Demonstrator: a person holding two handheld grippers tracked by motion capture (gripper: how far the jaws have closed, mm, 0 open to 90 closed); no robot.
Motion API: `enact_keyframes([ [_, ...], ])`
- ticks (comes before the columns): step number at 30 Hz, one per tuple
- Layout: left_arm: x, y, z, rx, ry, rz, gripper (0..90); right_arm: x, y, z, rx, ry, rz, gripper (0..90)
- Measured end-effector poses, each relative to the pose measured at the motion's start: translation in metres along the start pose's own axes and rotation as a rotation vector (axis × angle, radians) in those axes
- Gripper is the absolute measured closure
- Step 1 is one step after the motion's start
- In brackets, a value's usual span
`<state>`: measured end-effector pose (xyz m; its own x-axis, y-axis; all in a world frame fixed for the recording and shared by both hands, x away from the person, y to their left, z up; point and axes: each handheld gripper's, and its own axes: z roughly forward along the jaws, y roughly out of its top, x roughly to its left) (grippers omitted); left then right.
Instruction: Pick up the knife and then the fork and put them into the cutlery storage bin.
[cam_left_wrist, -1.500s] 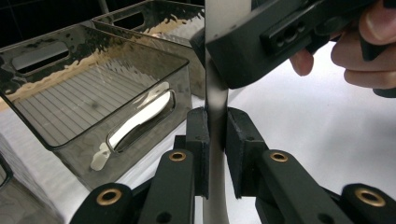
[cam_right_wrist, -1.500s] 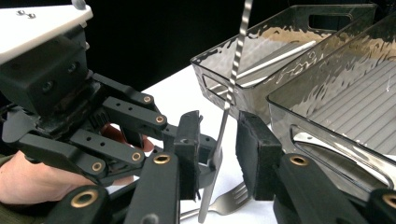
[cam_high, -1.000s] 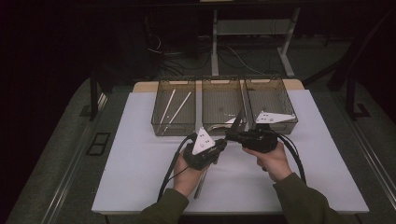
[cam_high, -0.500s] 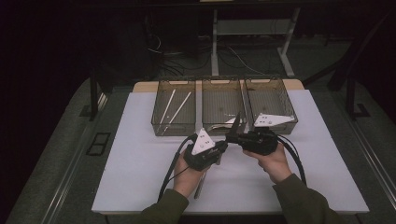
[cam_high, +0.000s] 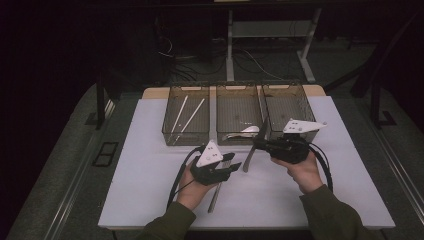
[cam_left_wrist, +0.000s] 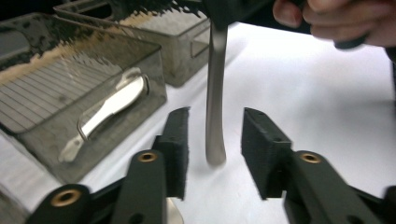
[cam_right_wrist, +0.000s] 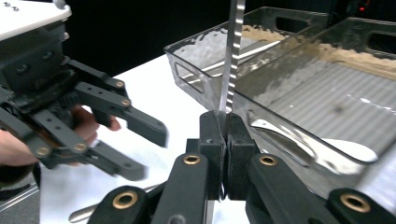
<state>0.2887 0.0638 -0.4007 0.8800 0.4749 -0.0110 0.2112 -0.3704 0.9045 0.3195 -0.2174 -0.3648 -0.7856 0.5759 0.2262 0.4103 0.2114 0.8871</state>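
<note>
My right gripper (cam_high: 261, 145) (cam_right_wrist: 225, 140) is shut on the serrated blade of a metal knife (cam_high: 248, 159) (cam_right_wrist: 232, 56). The knife's handle (cam_left_wrist: 215, 93) slants down toward the white table, and its end hangs between the jaws of my left gripper (cam_high: 231, 165) (cam_left_wrist: 215, 154) without touching either pad. The left gripper is open and holds nothing. A second metal utensil (cam_high: 215, 195) lies flat on the table under the left gripper.
Three clear bins stand in a row at the back. The left bin (cam_high: 169, 131) holds two pale sticks, the middle bin (cam_high: 220, 135) holds a spoon (cam_high: 243, 132) (cam_left_wrist: 112, 107), and the right bin (cam_high: 280, 107) looks bare. The white tabletop (cam_high: 150, 170) spreads around both hands.
The two grippers were close together and have drawn apart. The right gripper has shifted to the right with the knife in it, while the left hand has stayed nearly in place.
</note>
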Motion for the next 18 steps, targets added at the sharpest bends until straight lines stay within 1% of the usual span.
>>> enact_keyframes([
  [4, 0.006, -0.008, -0.016, -0.001, -0.016, 0.004, 49.5, -0.009, -0.002, -0.011, -0.005, -0.028, 0.014, 88.0],
  [7, 0.01, -0.015, -0.027, -0.022, -0.018, -0.03, 45.8, -0.014, -0.003, -0.018, -0.008, -0.057, 0.015, 88.0],
  [11, 0.013, -0.026, -0.042, -0.013, -0.015, -0.03, 40.6, -0.021, -0.003, -0.028, -0.018, -0.078, 0.016, 88.0],
  [15, 0.016, -0.038, -0.057, -0.013, -0.005, -0.062, 34.7, -0.027, -0.004, -0.038, -0.022, -0.102, 0.024, 88.0],
  [17, 0.017, -0.042, -0.064, -0.019, -0.004, -0.072, 31.4, -0.031, -0.004, -0.043, -0.027, -0.113, 0.031, 87.9],
  [18, 0.018, -0.045, -0.067, -0.019, -0.007, -0.07, 30.6, -0.032, -0.003, -0.045, -0.031, -0.118, 0.033, 88.0],
])
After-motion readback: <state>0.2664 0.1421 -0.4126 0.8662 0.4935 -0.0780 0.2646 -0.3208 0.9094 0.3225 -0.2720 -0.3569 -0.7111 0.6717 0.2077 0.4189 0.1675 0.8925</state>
